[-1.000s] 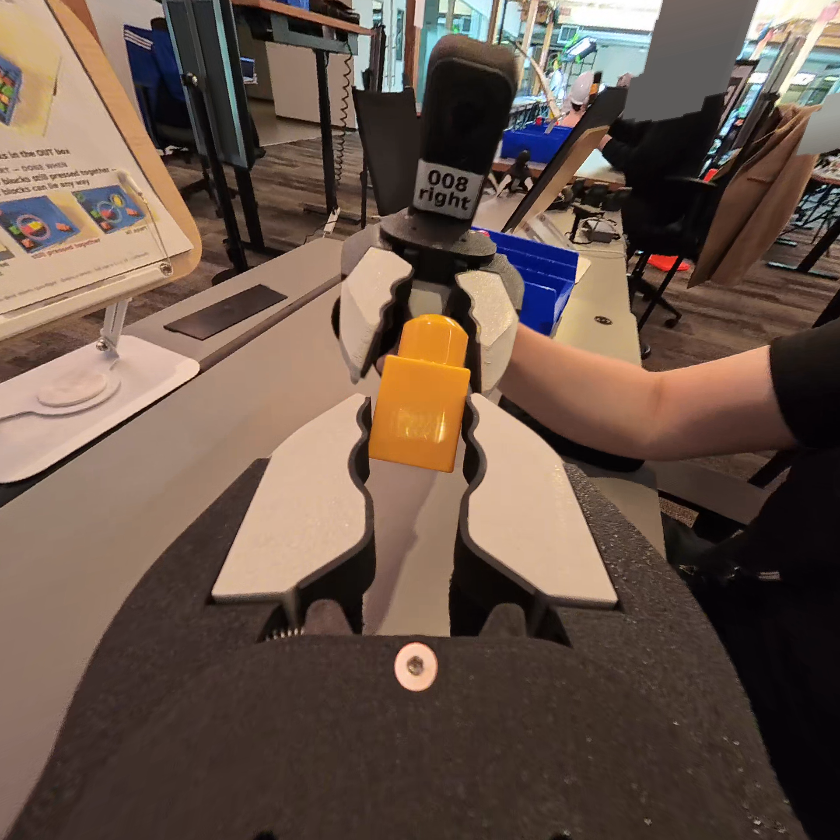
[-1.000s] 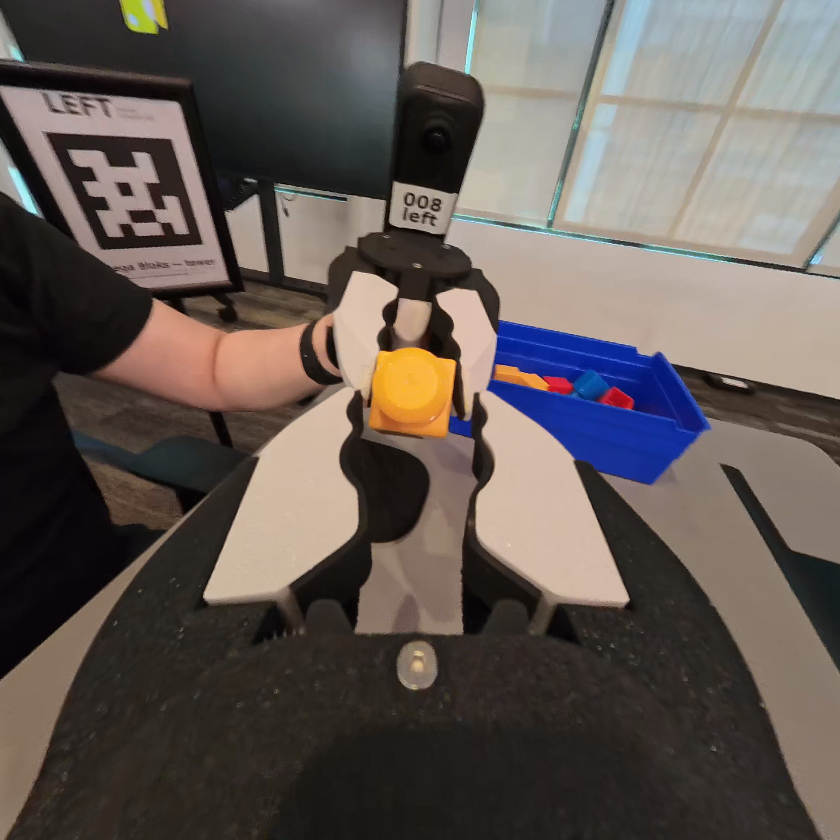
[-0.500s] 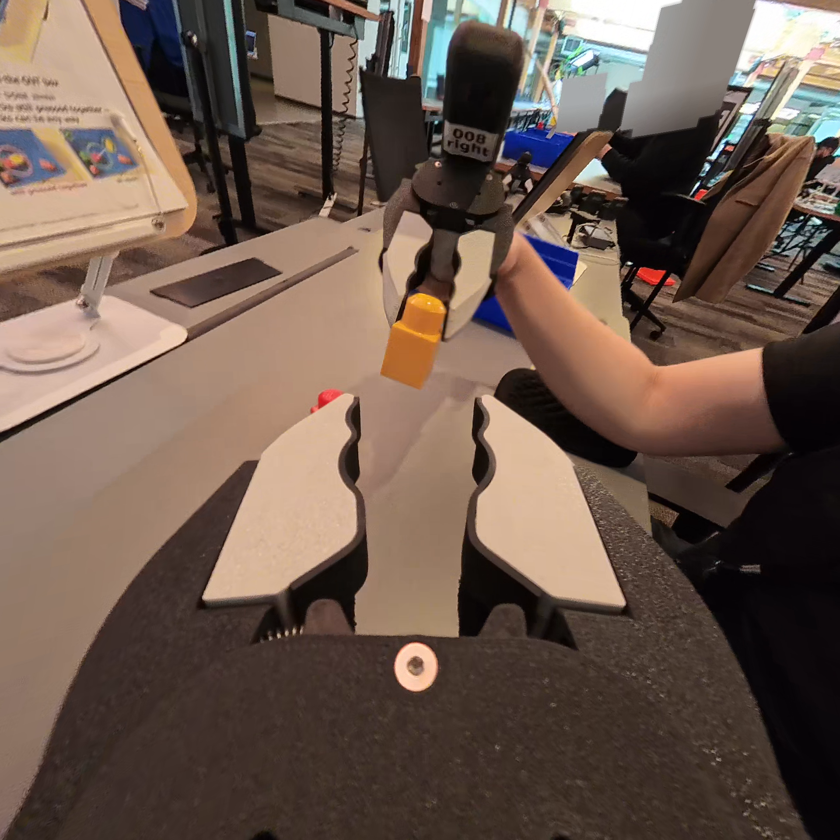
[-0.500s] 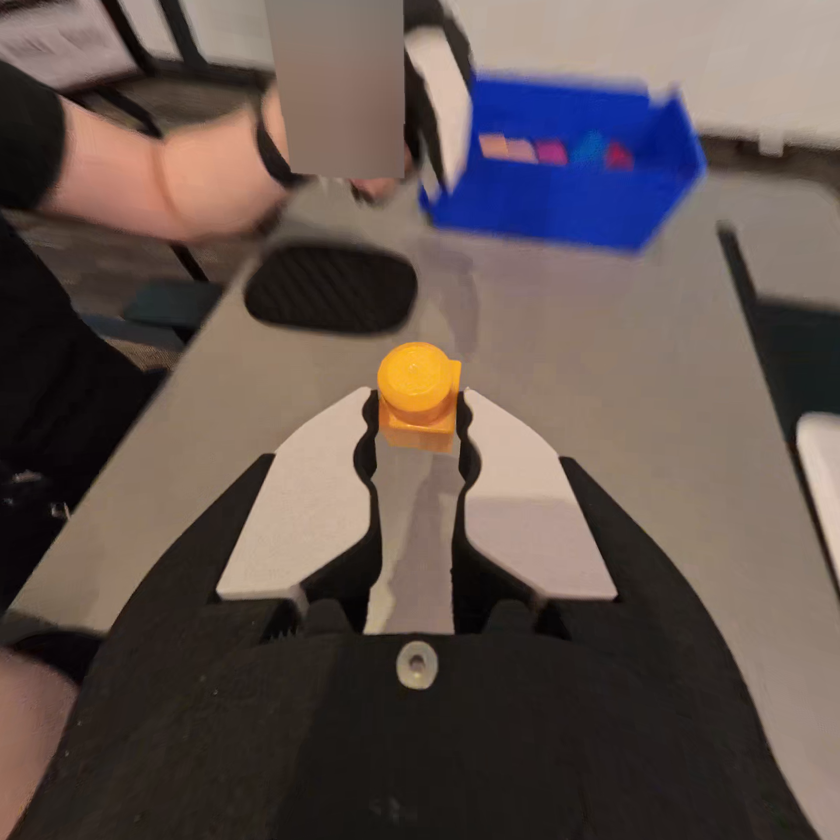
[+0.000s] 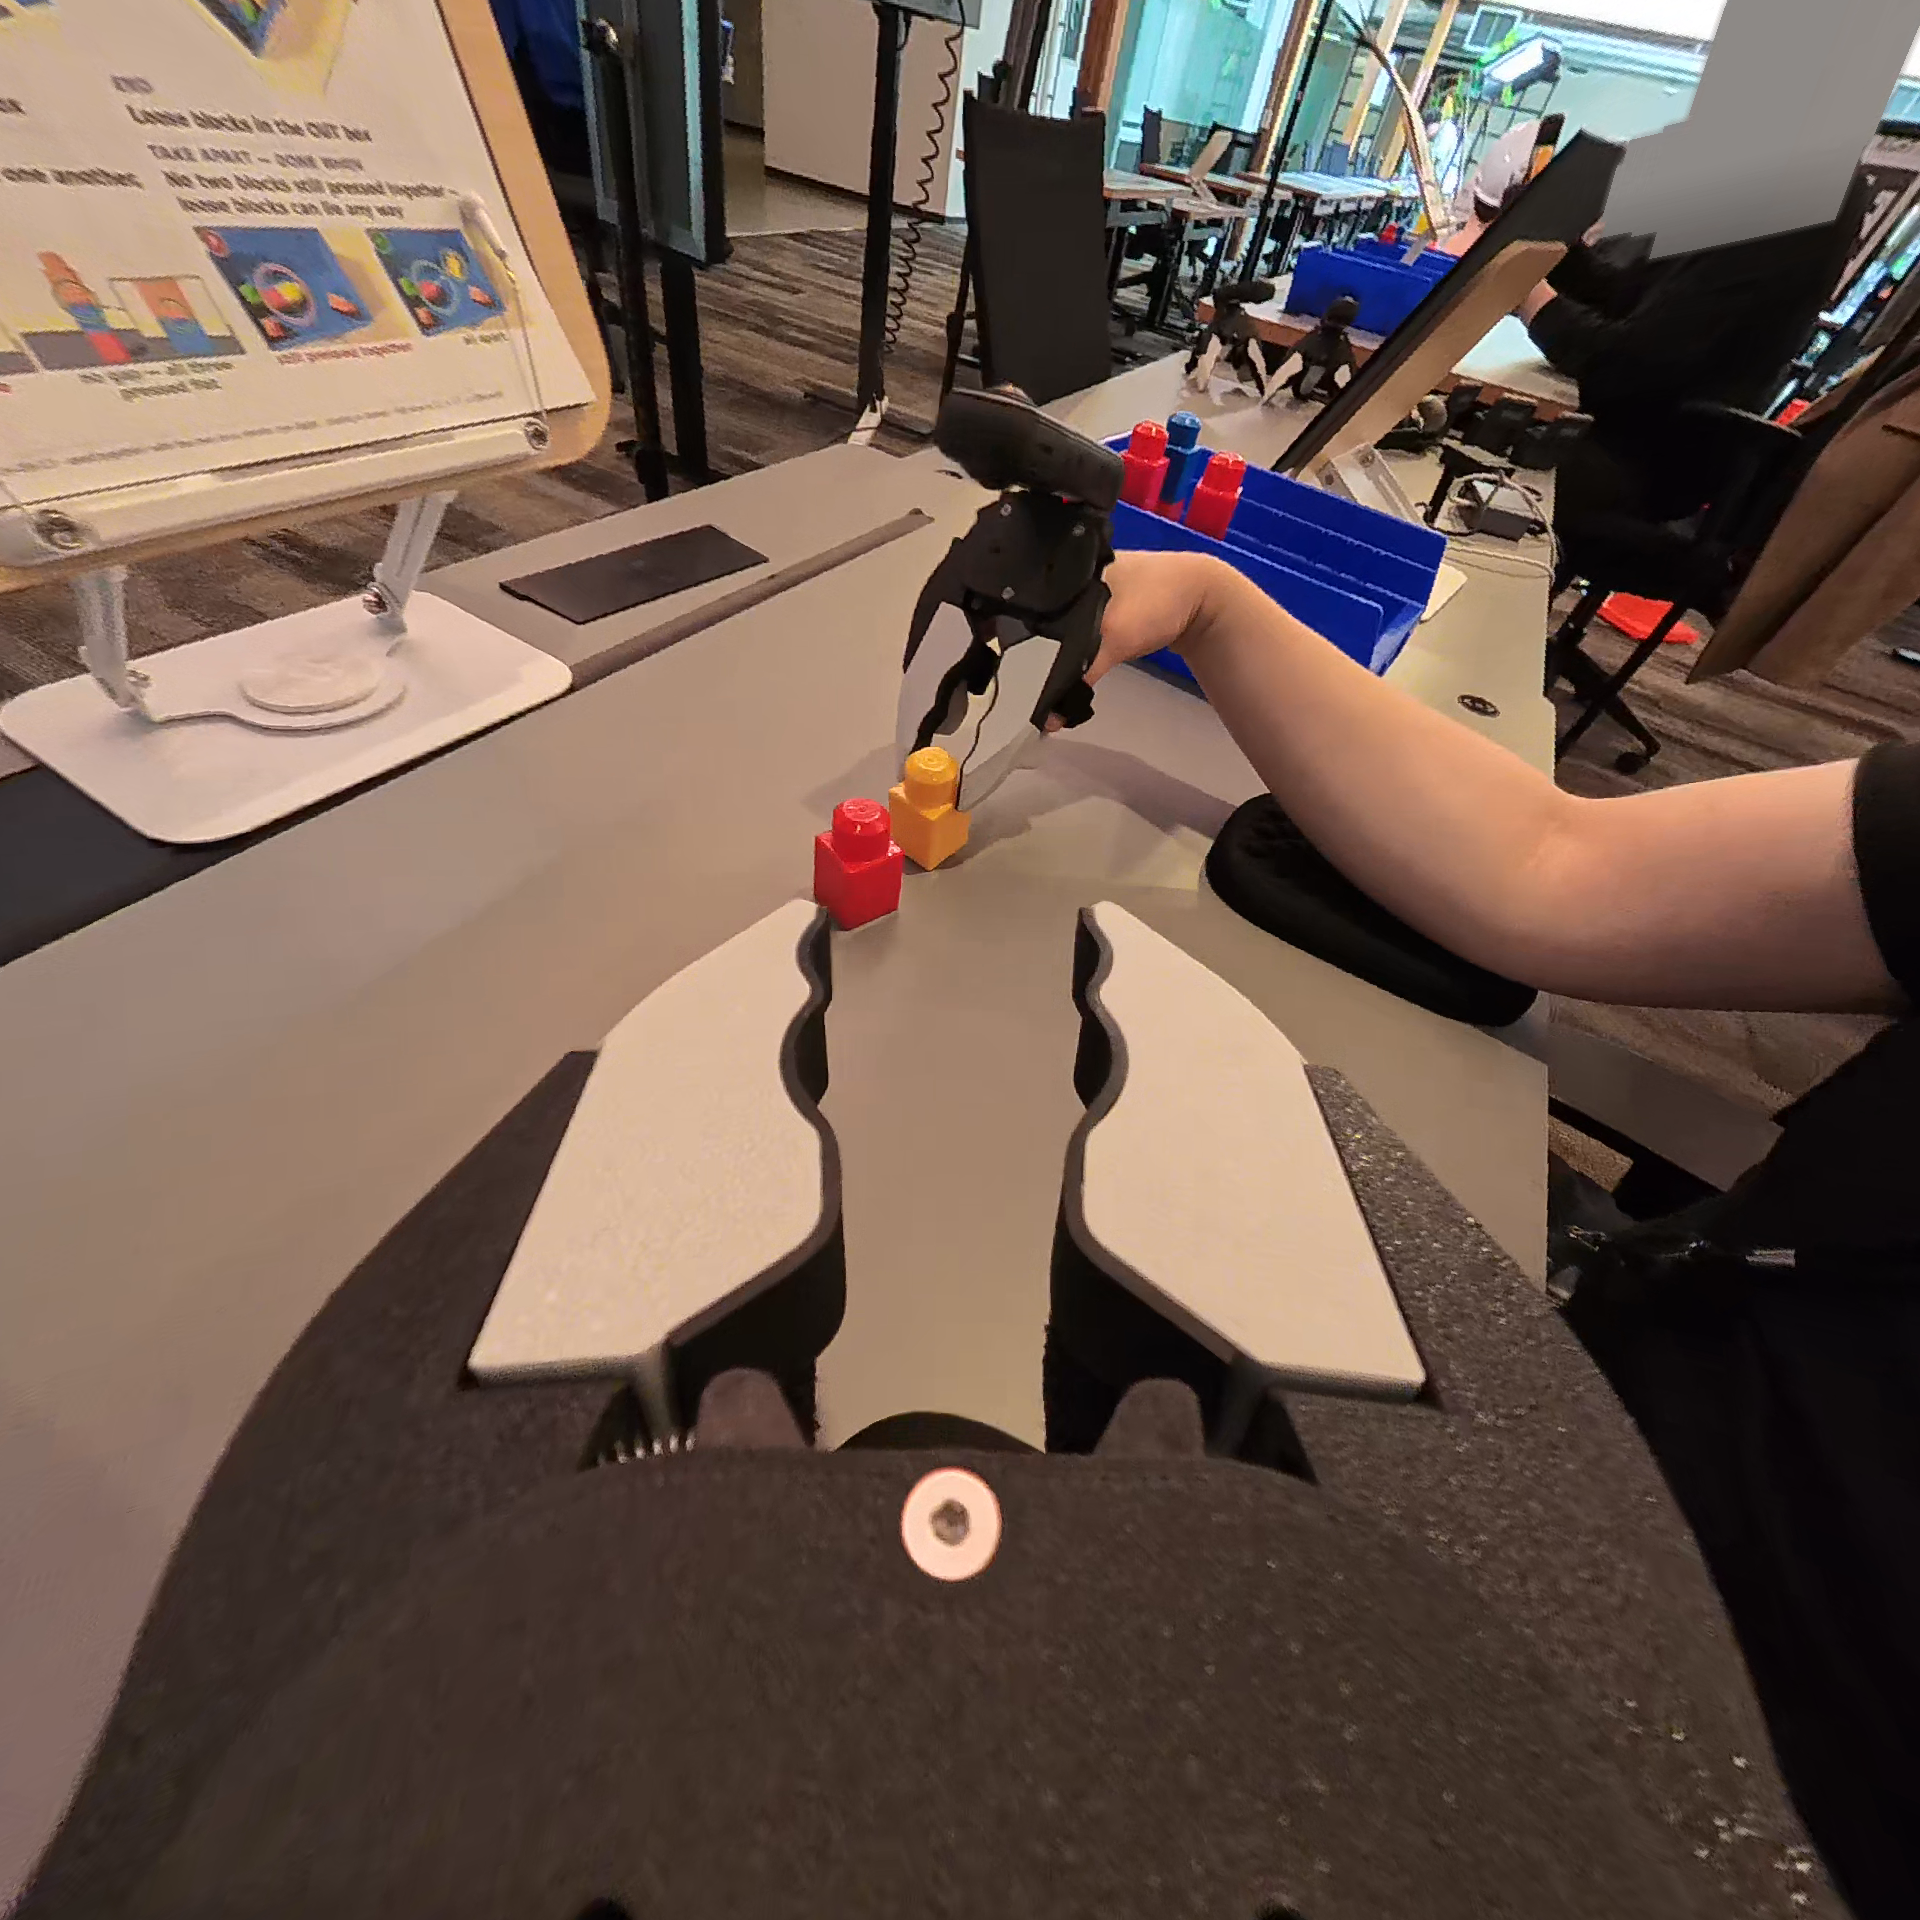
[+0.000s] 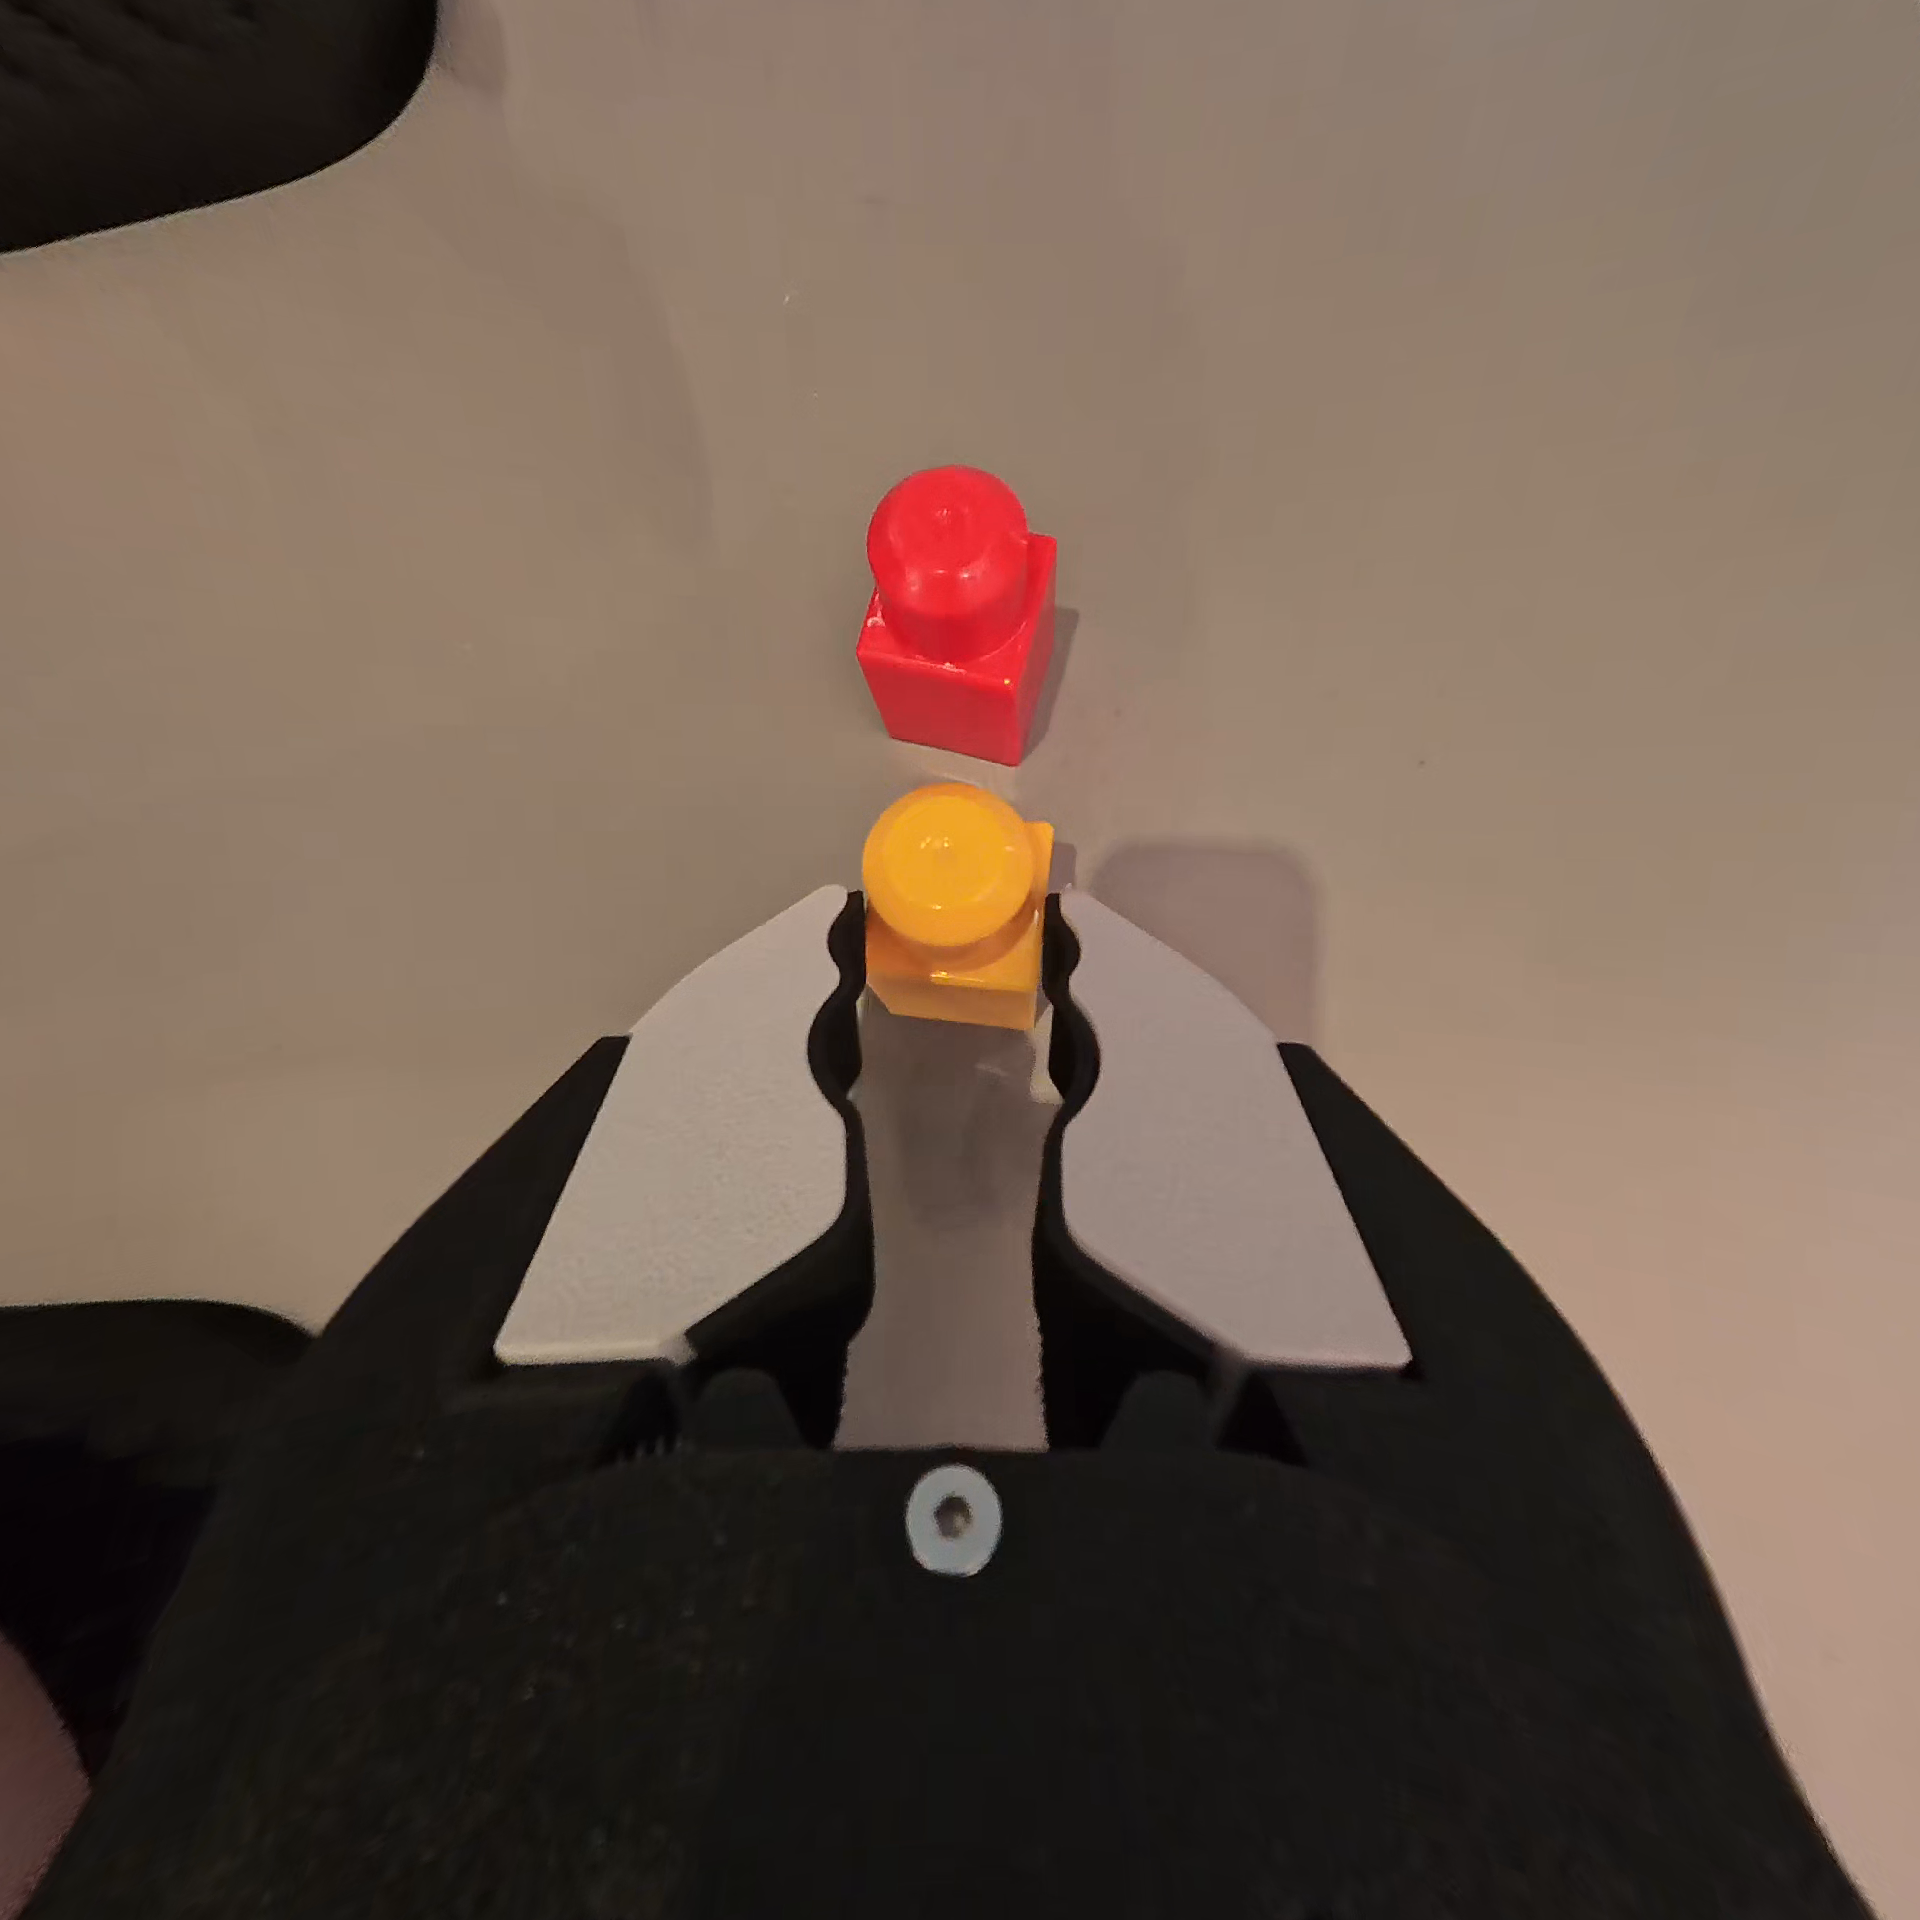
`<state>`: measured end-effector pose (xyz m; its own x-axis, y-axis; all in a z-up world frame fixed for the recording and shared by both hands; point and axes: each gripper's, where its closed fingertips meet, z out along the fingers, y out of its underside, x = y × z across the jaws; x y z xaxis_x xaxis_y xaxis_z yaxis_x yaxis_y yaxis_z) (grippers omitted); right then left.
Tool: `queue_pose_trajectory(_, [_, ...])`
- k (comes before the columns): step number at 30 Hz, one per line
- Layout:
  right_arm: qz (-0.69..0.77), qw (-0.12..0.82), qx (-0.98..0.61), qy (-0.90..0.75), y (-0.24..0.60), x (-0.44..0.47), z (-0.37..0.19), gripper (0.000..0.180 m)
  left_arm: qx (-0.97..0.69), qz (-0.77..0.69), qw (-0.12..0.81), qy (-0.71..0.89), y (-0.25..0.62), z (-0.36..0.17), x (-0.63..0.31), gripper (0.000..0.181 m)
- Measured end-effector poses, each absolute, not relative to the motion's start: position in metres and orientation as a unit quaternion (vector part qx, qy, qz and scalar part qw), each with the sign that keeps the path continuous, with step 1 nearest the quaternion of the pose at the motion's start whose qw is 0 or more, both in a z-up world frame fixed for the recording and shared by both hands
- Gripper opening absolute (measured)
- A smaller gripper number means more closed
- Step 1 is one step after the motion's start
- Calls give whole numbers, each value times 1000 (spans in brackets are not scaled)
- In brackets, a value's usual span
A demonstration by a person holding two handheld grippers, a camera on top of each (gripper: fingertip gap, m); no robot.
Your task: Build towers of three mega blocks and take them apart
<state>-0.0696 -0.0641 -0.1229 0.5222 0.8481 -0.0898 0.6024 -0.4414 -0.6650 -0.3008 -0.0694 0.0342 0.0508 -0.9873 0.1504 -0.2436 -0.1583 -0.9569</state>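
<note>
An orange block [image 6: 951, 925] stands upright on the grey table [image 6: 416, 623], just in front of a red block [image 6: 956, 623]. My right gripper [image 6: 954, 914] is shut on the orange block, with its tips on the block's two sides, and points down at the table. In the left wrist view the orange block [image 5: 928, 810] and the red block [image 5: 857, 878] stand side by side under the right gripper [image 5: 961, 769]. My left gripper [image 5: 951, 925] is open and empty, a little short of the red block.
A blue bin [image 5: 1299, 561] at the far right holds red and blue block towers [image 5: 1179, 468]. A sign on a white stand [image 5: 281, 707] is at the far left. A black pad [image 5: 1351, 935] lies under the person's forearm [image 5: 1455, 831]. The left gripper's tips are roughly 30 centimeters from the right gripper's.
My left gripper let go of the orange block and drew back. My right gripper carried the block down and set it on the table beside the red block.
</note>
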Motion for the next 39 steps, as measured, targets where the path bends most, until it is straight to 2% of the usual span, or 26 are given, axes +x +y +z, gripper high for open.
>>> queue_pose_trajectory(19, [205,318,-803,-460,-62,-72,-124,32,-606,-468,426,482,-61,46,-329,39])
queue_pose_trajectory(22, [221,323,-801,-453,-62,-76,-122,33,-625,-410,471,468,-40,60,-357,42])
queue_pose_trajectory(25, [228,335,-803,-438,-59,-76,-116,51,-676,-320,512,422,0,77,-412,44])
queue_pose_trajectory(26, [228,341,-802,-435,-58,-75,-113,51,-699,-290,509,411,12,77,-432,44])
queue_pose_trajectory(34, [230,422,-783,-395,-55,-60,-68,52,-838,-44,387,384,93,-7,-548,37])
queue_pose_trajectory(39, [221,452,-770,-393,-56,-58,-49,51,-853,-138,323,385,108,-51,-522,37])
